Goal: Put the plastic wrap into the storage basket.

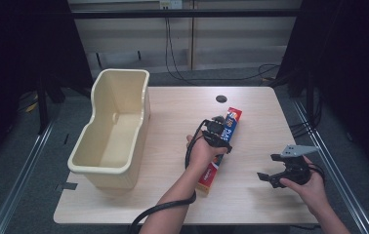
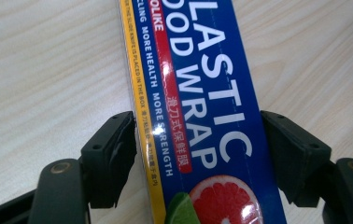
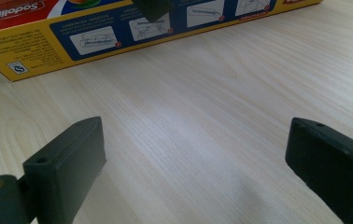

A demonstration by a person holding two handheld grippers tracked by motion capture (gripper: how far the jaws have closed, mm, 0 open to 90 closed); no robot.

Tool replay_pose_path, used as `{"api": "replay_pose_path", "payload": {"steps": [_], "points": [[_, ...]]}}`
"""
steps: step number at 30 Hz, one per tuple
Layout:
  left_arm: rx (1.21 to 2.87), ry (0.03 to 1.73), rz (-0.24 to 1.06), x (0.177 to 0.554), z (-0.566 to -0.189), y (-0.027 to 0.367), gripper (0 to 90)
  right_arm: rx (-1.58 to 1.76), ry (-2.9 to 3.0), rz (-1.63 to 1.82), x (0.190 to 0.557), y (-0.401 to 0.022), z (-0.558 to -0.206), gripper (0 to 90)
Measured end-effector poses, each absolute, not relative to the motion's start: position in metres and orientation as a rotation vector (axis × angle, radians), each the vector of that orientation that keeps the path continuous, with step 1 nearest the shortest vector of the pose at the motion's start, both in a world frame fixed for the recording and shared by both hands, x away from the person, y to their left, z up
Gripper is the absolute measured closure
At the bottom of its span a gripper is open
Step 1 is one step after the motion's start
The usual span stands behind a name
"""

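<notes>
A long, narrow blue, red and yellow cardboard box of plastic wrap (image 1: 220, 149) lies flat near the middle of the light wooden table (image 1: 173, 195), pointing toward the far edge. The left gripper (image 2: 198, 154) straddles it, jaws spread at its two long sides; contact is unclear. The right gripper (image 1: 270, 168) hovers unclenched near the right edge. A cream plastic tub (image 1: 114, 129) sits at the left edge.

Light: even, from overhead; table (image 1: 173, 126) bright, surroundings dark.
Glare: white glints on the plastic wrap box (image 2: 198, 116).
Shadows: soft, under the right gripper (image 3: 198, 172).
Focus: high view soft; jaws slightly blurred.
</notes>
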State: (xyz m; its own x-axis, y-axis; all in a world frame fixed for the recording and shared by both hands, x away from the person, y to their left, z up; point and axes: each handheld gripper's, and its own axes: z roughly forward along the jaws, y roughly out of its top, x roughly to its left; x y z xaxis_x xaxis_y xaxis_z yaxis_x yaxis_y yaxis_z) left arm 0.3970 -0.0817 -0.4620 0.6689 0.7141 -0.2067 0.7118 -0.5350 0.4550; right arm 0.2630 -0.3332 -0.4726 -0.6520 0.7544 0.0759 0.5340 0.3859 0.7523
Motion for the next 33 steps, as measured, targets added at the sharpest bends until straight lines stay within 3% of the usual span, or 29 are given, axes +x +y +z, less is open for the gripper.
{"api": "replay_pose_path", "payload": {"steps": [12, 28, 33], "points": [[2.486, 1.192, 0.005, 0.400, -0.448, -0.081, 40.0, 1.126, 2.372, 1.140, 0.263, -0.332, -0.473, 4.7], [2.534, 1.209, -0.127, 0.403, -0.408, -0.057, 40.9, 1.117, 2.369, 1.151, 0.263, -0.332, -0.472, 2.9], [2.563, 1.218, -0.099, 0.403, -0.394, -0.047, 40.9, 1.112, 2.377, 1.152, 0.263, -0.331, -0.473, 2.6]]}}
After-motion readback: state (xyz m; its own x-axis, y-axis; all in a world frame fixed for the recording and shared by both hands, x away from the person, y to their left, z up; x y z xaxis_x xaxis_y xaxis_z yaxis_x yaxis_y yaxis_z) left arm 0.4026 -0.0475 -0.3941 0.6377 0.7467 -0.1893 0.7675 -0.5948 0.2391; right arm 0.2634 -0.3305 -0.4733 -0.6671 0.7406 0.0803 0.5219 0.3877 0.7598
